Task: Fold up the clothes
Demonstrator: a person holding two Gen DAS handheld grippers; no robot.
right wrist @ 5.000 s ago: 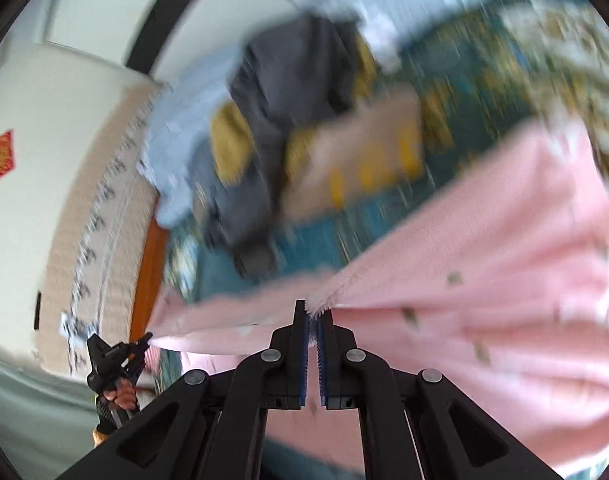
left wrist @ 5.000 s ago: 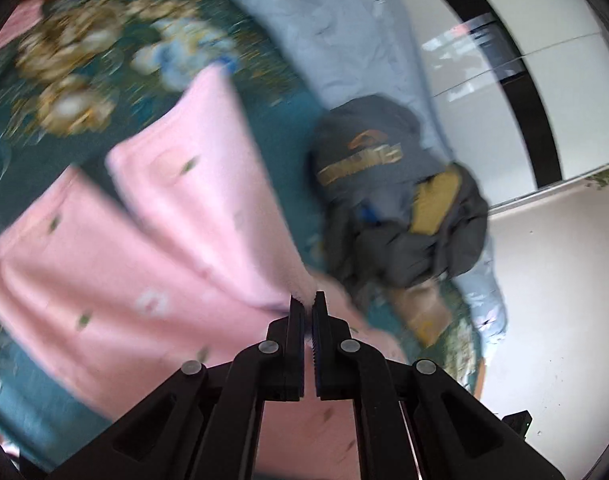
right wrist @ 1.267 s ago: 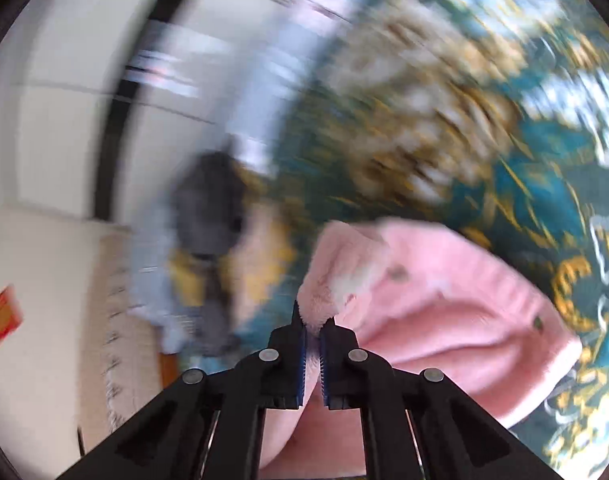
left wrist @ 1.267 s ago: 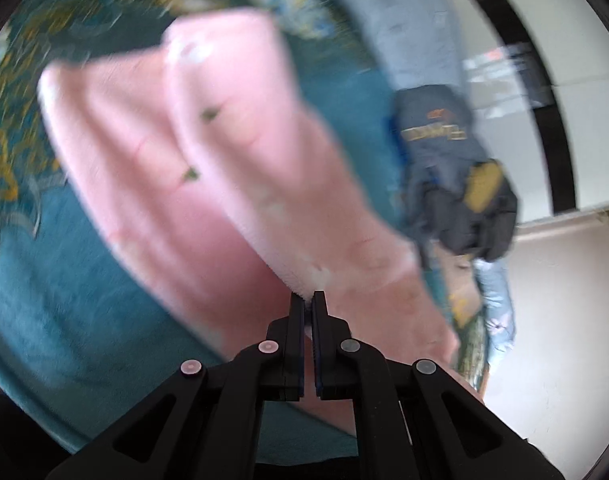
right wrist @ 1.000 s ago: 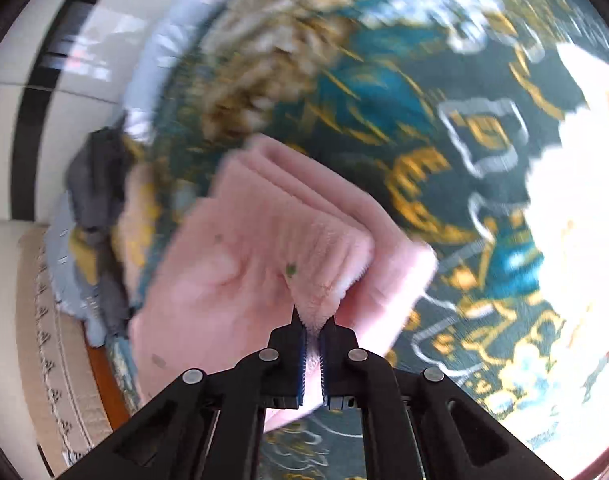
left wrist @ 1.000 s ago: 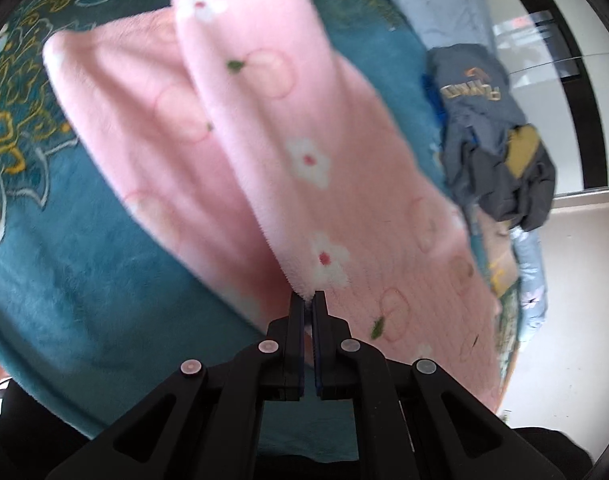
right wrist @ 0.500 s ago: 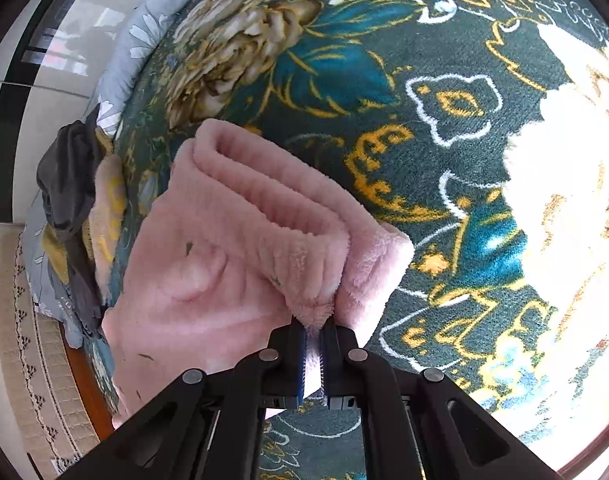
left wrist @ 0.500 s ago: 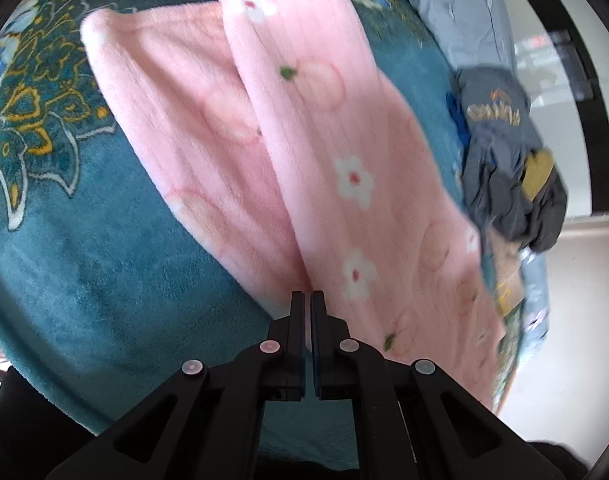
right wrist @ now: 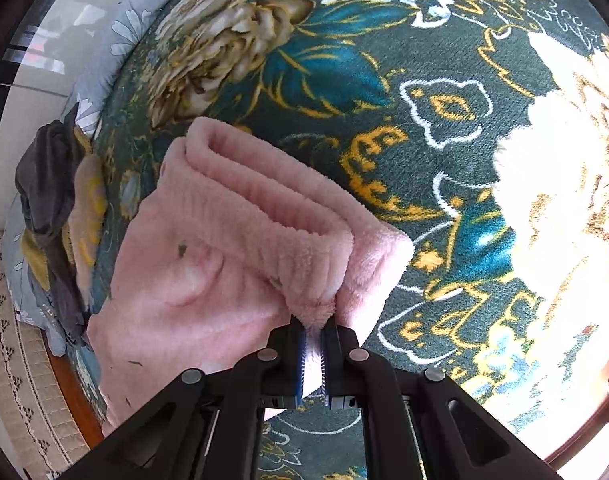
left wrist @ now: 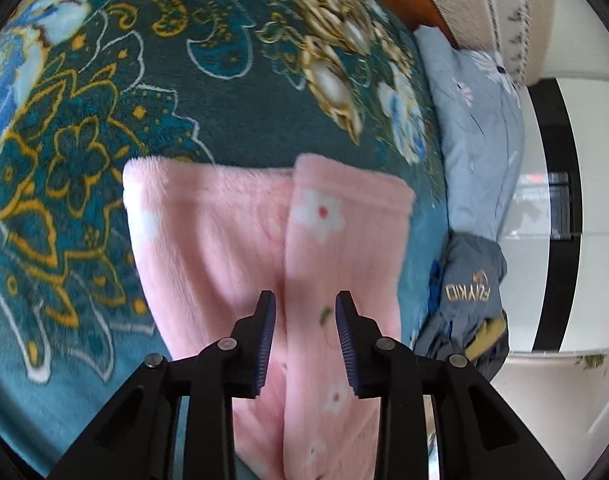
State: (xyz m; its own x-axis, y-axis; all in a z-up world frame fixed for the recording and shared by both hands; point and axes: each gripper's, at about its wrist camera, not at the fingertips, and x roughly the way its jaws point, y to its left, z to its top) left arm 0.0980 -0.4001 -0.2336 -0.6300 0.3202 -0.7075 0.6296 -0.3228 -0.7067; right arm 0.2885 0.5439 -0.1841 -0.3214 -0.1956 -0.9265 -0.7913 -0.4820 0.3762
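Pink fleece trousers (left wrist: 264, 248) with small flowers lie flat on a teal floral blanket (left wrist: 104, 120), their two legs side by side. My left gripper (left wrist: 305, 304) hovers open above the legs and holds nothing. In the right wrist view the waistband (right wrist: 264, 208) of the pink trousers is doubled over. My right gripper (right wrist: 313, 326) is shut on a tuft of that waistband at its near corner.
A heap of dark grey and yellow clothes (left wrist: 468, 300) lies at the bed's edge beside a pale blue quilt (left wrist: 476, 128). The same heap of clothes (right wrist: 48, 184) sits left in the right wrist view. Wooden bed frame (right wrist: 70, 392) and white floor (left wrist: 552, 400) lie beyond.
My left gripper has let go of the trouser leg and opened, and the legs now lie flat. The right gripper has brought the waistband down onto the blanket, still holding it.
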